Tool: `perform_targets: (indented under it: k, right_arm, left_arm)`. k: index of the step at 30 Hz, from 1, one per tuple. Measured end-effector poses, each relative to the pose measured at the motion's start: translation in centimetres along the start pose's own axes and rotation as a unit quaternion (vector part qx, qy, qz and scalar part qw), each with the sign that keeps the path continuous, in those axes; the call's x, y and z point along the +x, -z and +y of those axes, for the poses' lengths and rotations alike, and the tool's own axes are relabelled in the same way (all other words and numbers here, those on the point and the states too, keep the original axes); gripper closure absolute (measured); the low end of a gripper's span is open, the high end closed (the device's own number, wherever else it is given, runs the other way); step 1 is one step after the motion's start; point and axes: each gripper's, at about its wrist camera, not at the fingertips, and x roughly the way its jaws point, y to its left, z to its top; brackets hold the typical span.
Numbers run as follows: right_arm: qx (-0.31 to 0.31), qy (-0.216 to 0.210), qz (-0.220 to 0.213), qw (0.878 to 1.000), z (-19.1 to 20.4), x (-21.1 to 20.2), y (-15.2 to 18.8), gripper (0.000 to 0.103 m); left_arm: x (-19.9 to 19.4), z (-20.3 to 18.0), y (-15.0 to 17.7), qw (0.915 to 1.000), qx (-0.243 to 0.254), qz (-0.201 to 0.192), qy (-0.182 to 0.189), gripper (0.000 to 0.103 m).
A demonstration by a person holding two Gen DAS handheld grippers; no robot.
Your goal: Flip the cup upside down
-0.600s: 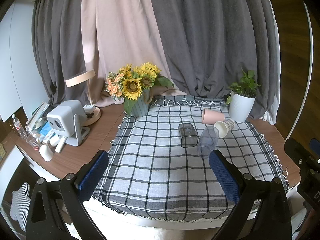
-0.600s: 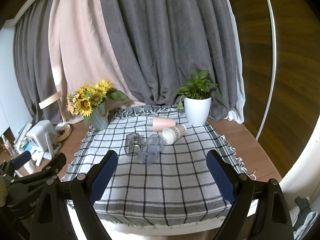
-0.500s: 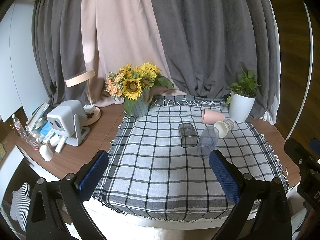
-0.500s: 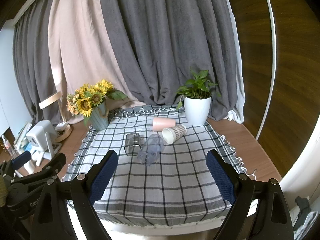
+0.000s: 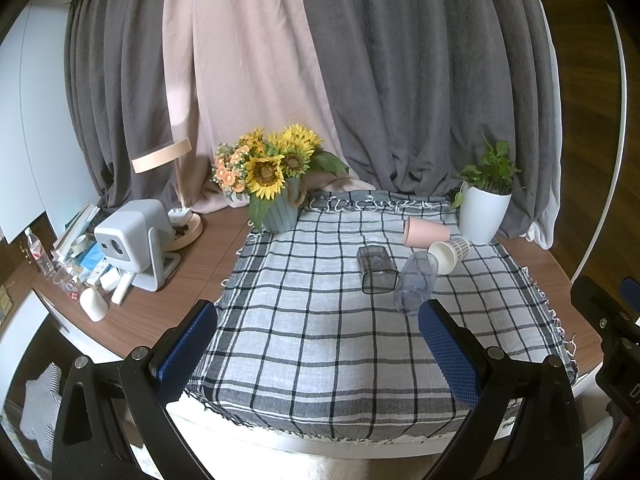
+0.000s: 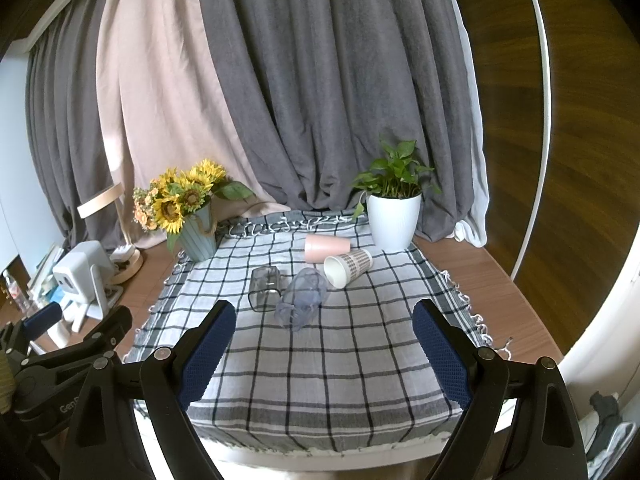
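left hand-held gripper (image 5: 316, 344) released | right hand-held gripper (image 6: 323, 342) released | four cups (image 6: 304, 294) on their sides, nothing inside

Grey and pink curtains (image 5: 320, 80) behind wooden table (image 5: 208, 256).

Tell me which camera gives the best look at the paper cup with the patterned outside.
The right wrist view. There the patterned paper cup lies on its side in full, with open white mouth and checked wall both clear. The left wrist view shows the same cup more foreshortened, beside the clear bottle.
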Motion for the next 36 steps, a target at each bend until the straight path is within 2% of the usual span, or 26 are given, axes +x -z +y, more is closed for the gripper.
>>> perform_targets:
  k: [21,29,36]
  right_arm:
    - [-0.003,-0.005,0.003,1.0,0.0,0.5,0.0,0.013]
    - [-0.006,-0.015,0.03,0.999,0.0,2.9,0.1,0.013]
    - [-0.016,-0.033,0.073,0.997,1.5,7.3,-0.2,0.013]
  left_arm:
    - [0.4,0.1,0.1,1.0,-0.005,0.004,-0.003,0.0]
    - [3.3,0.3,0.5,0.9986,-0.019,0.048,-0.012,0.0]
    - [7.4,1.7,0.1,0.9952,-0.037,0.089,-0.018,0.0]
